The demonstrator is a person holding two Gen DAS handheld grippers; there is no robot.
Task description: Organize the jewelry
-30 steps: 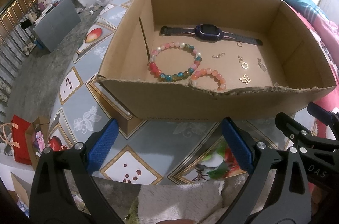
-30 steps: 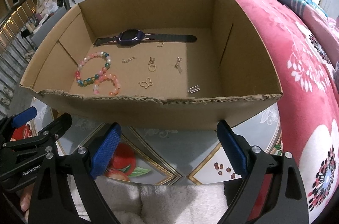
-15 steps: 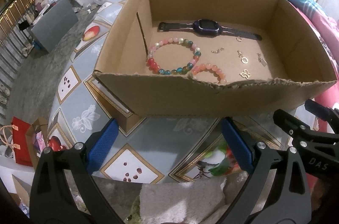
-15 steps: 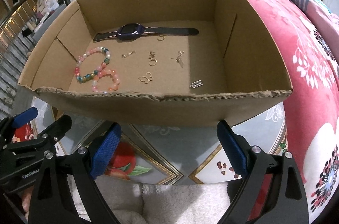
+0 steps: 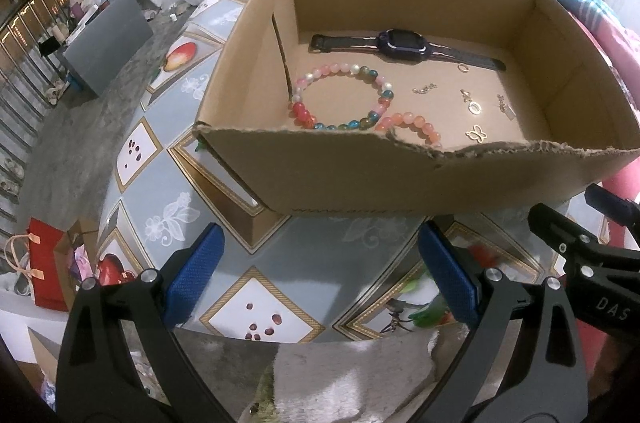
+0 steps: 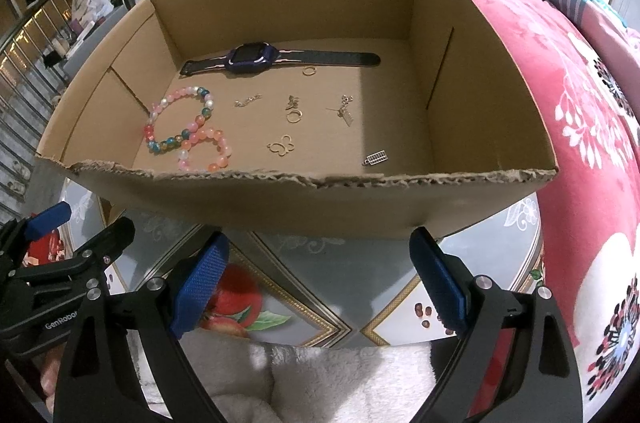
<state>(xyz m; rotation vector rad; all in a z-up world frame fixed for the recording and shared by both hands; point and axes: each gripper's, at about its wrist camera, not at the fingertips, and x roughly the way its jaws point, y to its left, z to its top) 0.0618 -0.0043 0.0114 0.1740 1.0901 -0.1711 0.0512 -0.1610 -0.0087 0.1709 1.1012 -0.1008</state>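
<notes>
Both tools, left tool (image 5: 320, 275) and right tool (image 6: 320, 275), are held apart, empty; the cardboard box (image 6: 248, 201) rim should be cleared before the beaded bracelet (image 6: 180, 123) is approached.

Both wrist views look forward, close, side by side, sharing the cardboard box (image 5: 400, 179).

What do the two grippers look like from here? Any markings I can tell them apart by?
Both are black plastic frames with silver screws and textured blue pads. The left gripper, seen from the right wrist, reads GenRobot; the right gripper, seen from the left wrist, reads DAS.
</notes>
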